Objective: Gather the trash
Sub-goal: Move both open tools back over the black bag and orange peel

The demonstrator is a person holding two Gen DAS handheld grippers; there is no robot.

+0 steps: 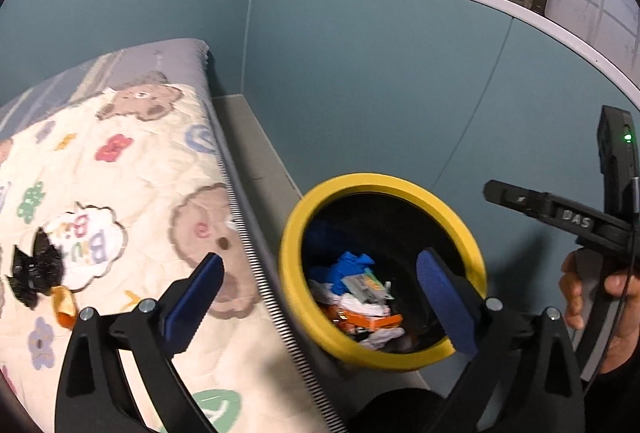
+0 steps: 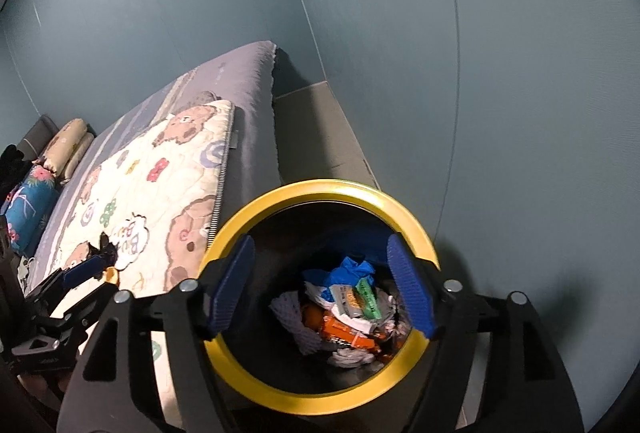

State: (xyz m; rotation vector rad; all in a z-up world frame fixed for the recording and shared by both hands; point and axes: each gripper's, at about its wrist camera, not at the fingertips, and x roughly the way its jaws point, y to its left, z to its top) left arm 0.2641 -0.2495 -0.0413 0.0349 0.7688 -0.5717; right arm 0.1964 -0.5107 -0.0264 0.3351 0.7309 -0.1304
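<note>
I note the bin (image 2: 320,399) on the floor between the bed (image 2: 256,137) at its nine o'clock and the wall (image 2: 500,93) at three. Mixed trash (image 2: 344,307) lies inside, at the bottom. On the bed the quilt (image 1: 132,193) carries a crumpled wrapper (image 1: 34,271) near nine o'clock from my left gripper (image 1: 320,299). My right gripper (image 2: 322,287) hangs above the bin's mouth. Pillows (image 2: 48,169) sit at the bed's far end.

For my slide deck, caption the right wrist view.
Open right claw poised above yellow-rimmed trash bin of wrappers, beside the bed.
</note>
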